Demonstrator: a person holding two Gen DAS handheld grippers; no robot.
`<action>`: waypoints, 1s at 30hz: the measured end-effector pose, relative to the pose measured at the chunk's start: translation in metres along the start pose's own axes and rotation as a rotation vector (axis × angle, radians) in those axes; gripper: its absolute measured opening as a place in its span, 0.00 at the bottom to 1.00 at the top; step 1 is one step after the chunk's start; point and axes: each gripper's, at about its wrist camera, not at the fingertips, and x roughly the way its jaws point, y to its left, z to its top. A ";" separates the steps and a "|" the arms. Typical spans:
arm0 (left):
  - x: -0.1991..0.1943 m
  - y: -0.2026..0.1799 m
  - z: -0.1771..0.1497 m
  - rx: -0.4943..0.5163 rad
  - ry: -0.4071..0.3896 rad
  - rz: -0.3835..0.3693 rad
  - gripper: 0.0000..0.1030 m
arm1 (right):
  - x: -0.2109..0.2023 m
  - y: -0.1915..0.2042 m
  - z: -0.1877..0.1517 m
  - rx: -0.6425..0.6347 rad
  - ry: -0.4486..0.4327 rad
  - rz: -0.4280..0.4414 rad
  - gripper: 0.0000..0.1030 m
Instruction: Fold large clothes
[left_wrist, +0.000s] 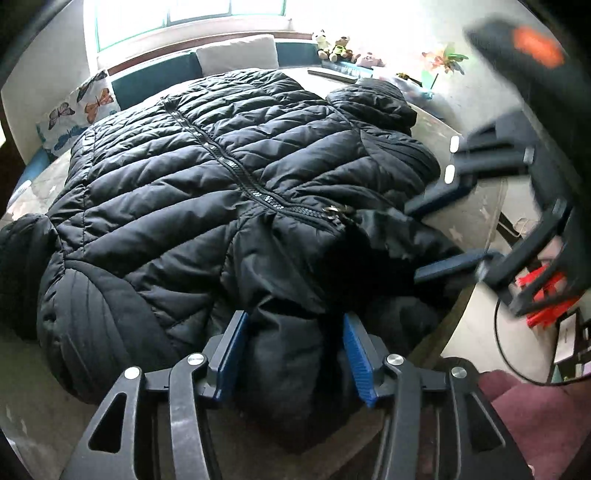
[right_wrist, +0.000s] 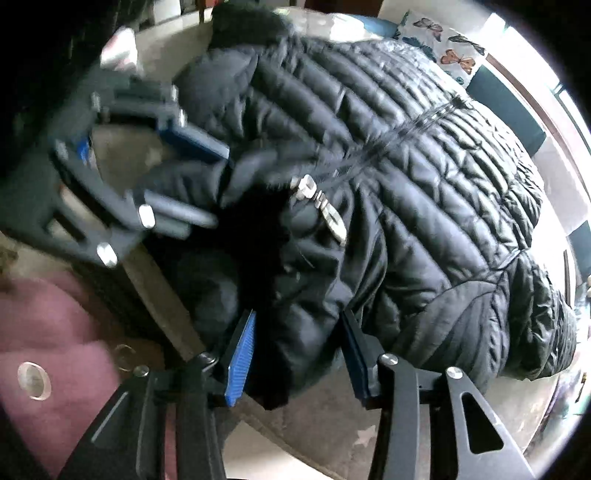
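black quilted jacket lies flat, zipper up, for folding; left gripper and right gripper straddle the collar at 6 o'clock, fingers apart.

The quilted jacket is black with a silver zip pull. Both grippers' pads are blue. The cushion is white with orange and blue butterflies. The table is mottled grey-beige.

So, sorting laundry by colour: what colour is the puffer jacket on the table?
Black, with a silver zipper pull. The jacket shows best in the left wrist view.
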 end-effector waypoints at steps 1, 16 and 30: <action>0.001 -0.004 0.000 0.008 -0.003 0.009 0.54 | -0.008 -0.003 0.002 0.014 -0.026 0.001 0.48; -0.060 0.033 0.036 -0.063 -0.111 -0.112 0.59 | -0.011 -0.051 -0.008 0.221 -0.165 0.157 0.48; 0.033 0.002 0.097 -0.071 0.018 -0.262 0.59 | 0.027 -0.239 -0.097 0.867 -0.259 0.152 0.46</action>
